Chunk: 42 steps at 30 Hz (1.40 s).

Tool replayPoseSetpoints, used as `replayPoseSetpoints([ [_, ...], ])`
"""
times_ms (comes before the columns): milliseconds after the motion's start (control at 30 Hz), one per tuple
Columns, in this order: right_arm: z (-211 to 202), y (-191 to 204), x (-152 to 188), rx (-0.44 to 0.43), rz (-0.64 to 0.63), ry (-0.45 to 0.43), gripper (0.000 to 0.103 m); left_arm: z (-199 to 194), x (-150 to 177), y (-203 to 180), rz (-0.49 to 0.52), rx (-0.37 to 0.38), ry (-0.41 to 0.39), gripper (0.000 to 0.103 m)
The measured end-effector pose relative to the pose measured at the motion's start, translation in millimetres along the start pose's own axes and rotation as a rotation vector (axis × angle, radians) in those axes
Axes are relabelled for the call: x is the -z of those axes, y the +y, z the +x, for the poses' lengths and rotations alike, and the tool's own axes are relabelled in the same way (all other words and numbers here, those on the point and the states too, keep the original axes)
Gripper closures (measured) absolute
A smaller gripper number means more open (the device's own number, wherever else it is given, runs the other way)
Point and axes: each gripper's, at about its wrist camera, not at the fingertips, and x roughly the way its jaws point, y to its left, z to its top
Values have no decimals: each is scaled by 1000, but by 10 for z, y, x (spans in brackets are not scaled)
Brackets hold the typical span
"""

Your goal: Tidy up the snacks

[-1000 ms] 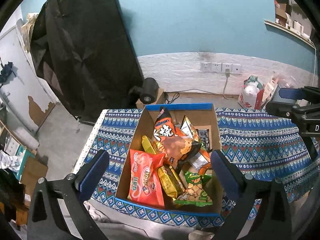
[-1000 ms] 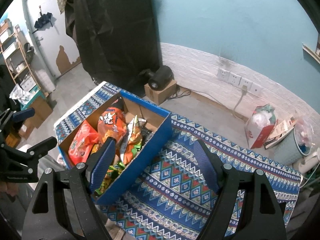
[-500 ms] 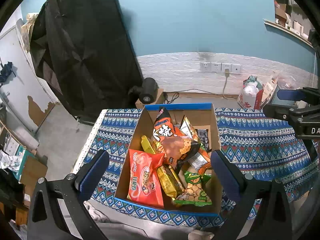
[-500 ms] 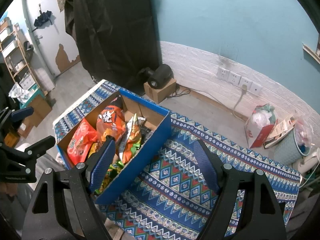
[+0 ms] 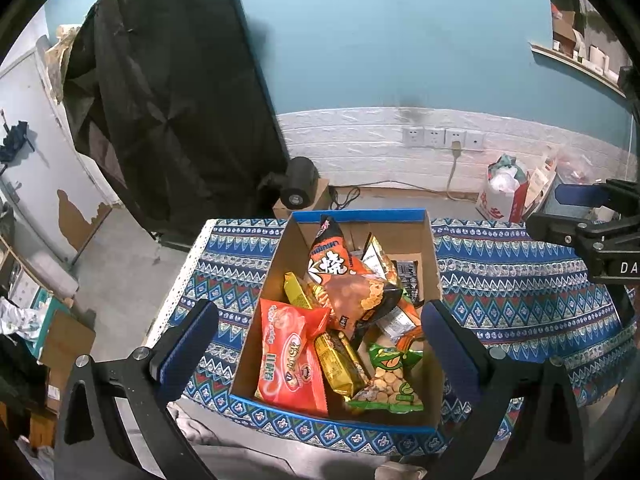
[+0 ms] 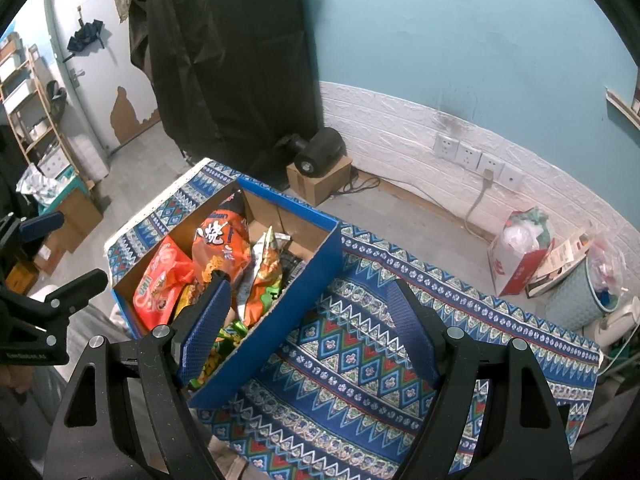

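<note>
- Blue-edged cardboard box (image 5: 362, 216) is sitting on the patterned cloth (image 5: 520, 280) covering the table, toward the cloth's left end as your right camera is showing it.
- Snacks are lying heaped inside the box: an orange bag (image 5: 340, 272) is leaning upright near the middle, a red pack (image 5: 290, 356) is lying at the near left corner, a yellow pack (image 5: 340, 364) is lying beside it, and a green pack (image 5: 390, 376) is resting at the near right.
- You are holding your left gripper (image 5: 318, 344) above the near half of the box, its fingers (image 5: 188, 344) standing wide apart and gripping nothing; they are spanning about the box's width in that view.
- You are holding your right gripper (image 6: 308, 332) over the box's right wall and the bare cloth beside it, fingers (image 6: 408, 328) spread wide and empty.
- Each gripper is showing at the edge of the other's view, well apart from the snacks.
- A black drape (image 6: 224, 60) is hanging against the teal wall behind the table.
</note>
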Motion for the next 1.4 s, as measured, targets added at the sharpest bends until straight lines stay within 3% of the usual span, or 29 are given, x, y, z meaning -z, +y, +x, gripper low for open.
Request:
replayPoseSetpoints([
  [1400, -11, -10, 34, 6, -15, 14, 24, 7, 46, -6, -32, -8, 27, 1],
])
